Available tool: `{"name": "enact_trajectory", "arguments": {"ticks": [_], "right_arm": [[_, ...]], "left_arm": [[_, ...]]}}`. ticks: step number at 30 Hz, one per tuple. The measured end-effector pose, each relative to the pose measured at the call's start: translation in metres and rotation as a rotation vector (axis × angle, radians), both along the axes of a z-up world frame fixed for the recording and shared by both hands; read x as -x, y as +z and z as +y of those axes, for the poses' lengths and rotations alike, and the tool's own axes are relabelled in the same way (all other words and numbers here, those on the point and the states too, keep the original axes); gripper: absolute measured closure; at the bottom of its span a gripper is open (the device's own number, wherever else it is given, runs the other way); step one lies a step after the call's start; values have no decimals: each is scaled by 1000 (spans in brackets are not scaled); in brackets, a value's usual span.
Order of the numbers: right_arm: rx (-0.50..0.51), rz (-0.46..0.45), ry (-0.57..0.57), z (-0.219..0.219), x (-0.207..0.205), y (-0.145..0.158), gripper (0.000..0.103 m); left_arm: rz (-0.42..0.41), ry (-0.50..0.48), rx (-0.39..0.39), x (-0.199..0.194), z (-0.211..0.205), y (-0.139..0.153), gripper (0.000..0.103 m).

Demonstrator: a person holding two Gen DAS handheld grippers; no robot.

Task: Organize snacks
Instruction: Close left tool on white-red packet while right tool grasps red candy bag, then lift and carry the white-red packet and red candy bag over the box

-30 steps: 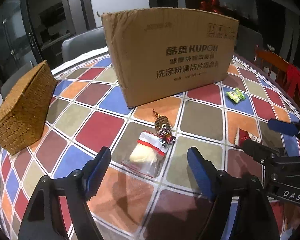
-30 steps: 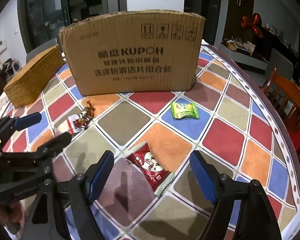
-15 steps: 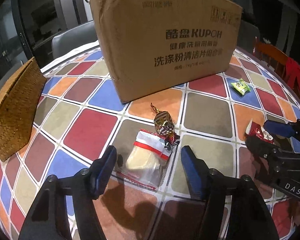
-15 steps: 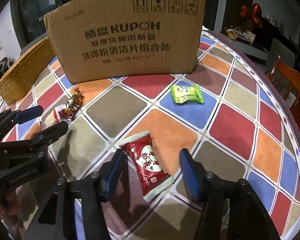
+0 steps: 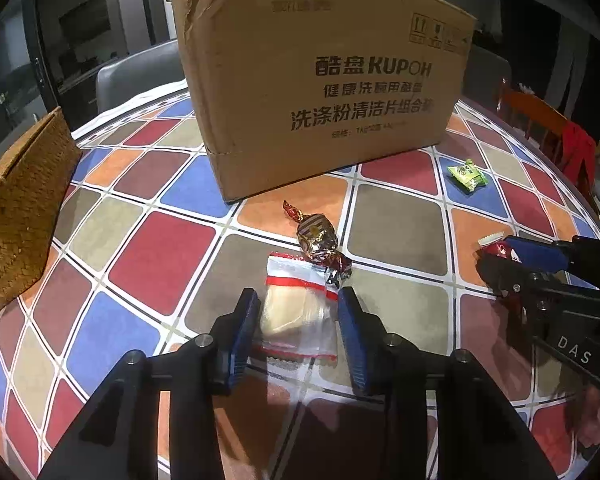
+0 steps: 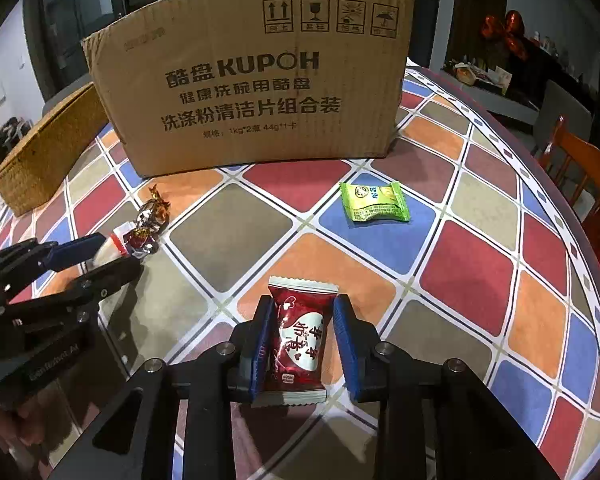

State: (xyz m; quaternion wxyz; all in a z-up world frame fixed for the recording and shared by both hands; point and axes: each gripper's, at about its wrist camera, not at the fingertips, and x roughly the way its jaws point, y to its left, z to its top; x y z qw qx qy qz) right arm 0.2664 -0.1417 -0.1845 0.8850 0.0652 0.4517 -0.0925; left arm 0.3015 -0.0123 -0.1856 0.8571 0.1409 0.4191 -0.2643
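My left gripper (image 5: 298,310) straddles a clear bag with a red strip and a pale snack (image 5: 296,308) lying on the table; the jaws are narrowed around it with small gaps. A brown foil candy (image 5: 316,236) lies just beyond. My right gripper (image 6: 302,320) is closed around a red snack packet (image 6: 298,336) on the table, pads at its sides. A green packet (image 6: 374,202) lies farther right. The left gripper also shows in the right wrist view (image 6: 112,252).
A large cardboard box (image 5: 320,80) stands at the back of the chequered table (image 5: 160,256). A woven basket (image 5: 16,208) sits at the left. The table edge curves at right (image 6: 580,240), with a wooden chair (image 6: 580,160) beyond.
Both grippers moved forward and down onto their snacks and their jaws narrowed, the left around the clear bag, the right onto the red packet.
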Motion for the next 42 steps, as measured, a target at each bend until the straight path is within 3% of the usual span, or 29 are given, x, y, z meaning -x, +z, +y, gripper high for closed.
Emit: {"name": "enact_trajectory", "arguments": {"ticks": [16,42], "right_arm": [[-27,-35,28,-2,2,12,75],[-52,-132,72,-10,16,63,76]], "left_arm": [[-6,66,-2,14,1,6,69],[-59,194,18,40,8,60,69]]}}
